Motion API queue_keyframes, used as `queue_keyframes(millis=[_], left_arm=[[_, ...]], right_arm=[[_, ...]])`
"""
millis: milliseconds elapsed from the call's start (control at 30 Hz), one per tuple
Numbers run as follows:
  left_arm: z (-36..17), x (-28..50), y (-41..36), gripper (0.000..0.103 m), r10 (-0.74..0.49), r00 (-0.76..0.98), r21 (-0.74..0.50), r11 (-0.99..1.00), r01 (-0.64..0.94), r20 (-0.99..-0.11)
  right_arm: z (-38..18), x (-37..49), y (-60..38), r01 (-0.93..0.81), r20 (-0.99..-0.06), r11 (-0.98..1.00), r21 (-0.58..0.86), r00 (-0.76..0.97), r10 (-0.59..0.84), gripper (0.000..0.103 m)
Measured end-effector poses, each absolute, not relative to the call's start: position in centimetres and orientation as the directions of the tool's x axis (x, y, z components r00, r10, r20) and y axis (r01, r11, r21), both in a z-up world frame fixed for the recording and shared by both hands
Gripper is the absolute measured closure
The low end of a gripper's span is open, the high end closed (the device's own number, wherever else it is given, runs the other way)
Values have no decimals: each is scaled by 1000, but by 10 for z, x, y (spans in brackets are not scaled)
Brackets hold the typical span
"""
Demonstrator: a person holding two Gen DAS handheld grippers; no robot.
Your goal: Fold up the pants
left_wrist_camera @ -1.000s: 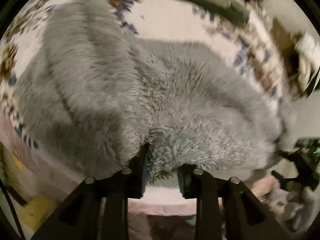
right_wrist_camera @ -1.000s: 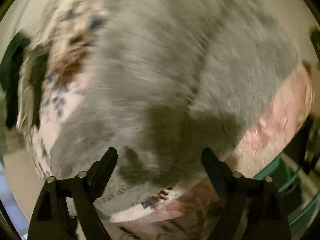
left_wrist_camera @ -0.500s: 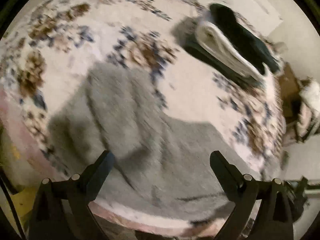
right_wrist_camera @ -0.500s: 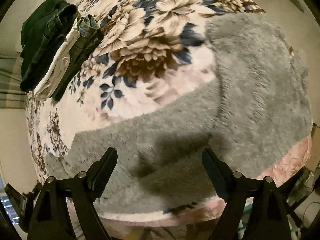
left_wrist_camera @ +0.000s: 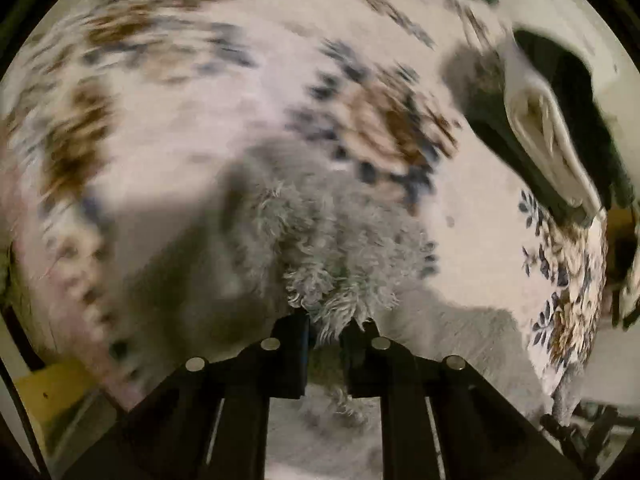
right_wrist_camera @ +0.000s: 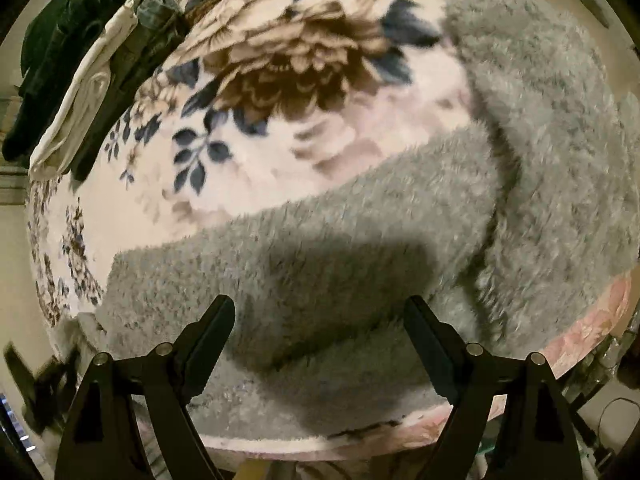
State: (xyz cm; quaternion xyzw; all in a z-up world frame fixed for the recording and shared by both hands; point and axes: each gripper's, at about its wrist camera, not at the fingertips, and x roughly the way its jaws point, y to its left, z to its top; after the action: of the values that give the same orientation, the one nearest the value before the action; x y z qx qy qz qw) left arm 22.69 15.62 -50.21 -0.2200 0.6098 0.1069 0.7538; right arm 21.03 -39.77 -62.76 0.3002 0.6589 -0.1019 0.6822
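Left claw (left_wrist_camera: 325, 322) clenched on fluffy grey fleece pants (right_wrist_camera: 360, 248); right claw (right_wrist_camera: 320, 334) released just above them. Best carried low across, edges matched, no bunching.

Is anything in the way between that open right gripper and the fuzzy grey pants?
Nothing visible. The right gripper hangs open just over the pants with no object between them. The folded clothes lie far off on the blanket. The left gripper already pinches the pants.
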Motion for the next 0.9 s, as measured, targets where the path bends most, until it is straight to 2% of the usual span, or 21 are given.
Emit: queue_keyframes(millis=[133,233,300,333,367,400,433,467,633,767,833,867,900], left_arm=[[-522,162,211,91,-43,180,-142,800,-583,-983],[-553,141,234,86,-75,101,-123,736,-666,-992],[-557,126,236,86,-143,94,-167,682,-712,-985],[-551,122,232,80,-141,91,-164,684,-711,-986],[-542,120,225,59,-119,83,-143,703,-697,-989],[-527,119,211,43,-83,89,-122,738,-664,-992],[-514,119,197,14,-43,102,-98,772,-628,-994],[-499,121,176,9,9,126,-65,817,-573,-992],[-488,152,69,9,182,152,140,957,-255,-971],[-513,177,-7,9,137,152,126,989,-80,-979],[-525,182,-35,9,107,144,106,994,-10,-984],[-528,185,-48,9,103,135,106,994,20,-986],[-530,187,-60,9,93,127,99,994,40,-987]], right_arm=[[-633,203,-387,522,-956,804,284,96,276,15],[-639,201,-381,516,-954,807,287,77,290,15],[-639,202,-380,517,-952,805,292,78,295,15],[-636,202,-381,517,-950,801,301,87,301,15],[-632,202,-383,519,-948,798,306,95,302,15],[-627,202,-387,523,-948,794,309,104,301,15],[-619,201,-394,528,-948,790,312,122,293,15],[-611,201,-404,537,-951,786,307,138,277,15],[-585,215,-467,566,-984,808,163,153,91,15],[-616,254,-510,529,-997,848,-13,54,-49,15],[-646,274,-519,442,-986,881,-166,-54,-158,16],[-654,277,-523,408,-979,890,-205,-77,-190,31],[-660,278,-525,378,-965,889,-260,-95,-243,73]])
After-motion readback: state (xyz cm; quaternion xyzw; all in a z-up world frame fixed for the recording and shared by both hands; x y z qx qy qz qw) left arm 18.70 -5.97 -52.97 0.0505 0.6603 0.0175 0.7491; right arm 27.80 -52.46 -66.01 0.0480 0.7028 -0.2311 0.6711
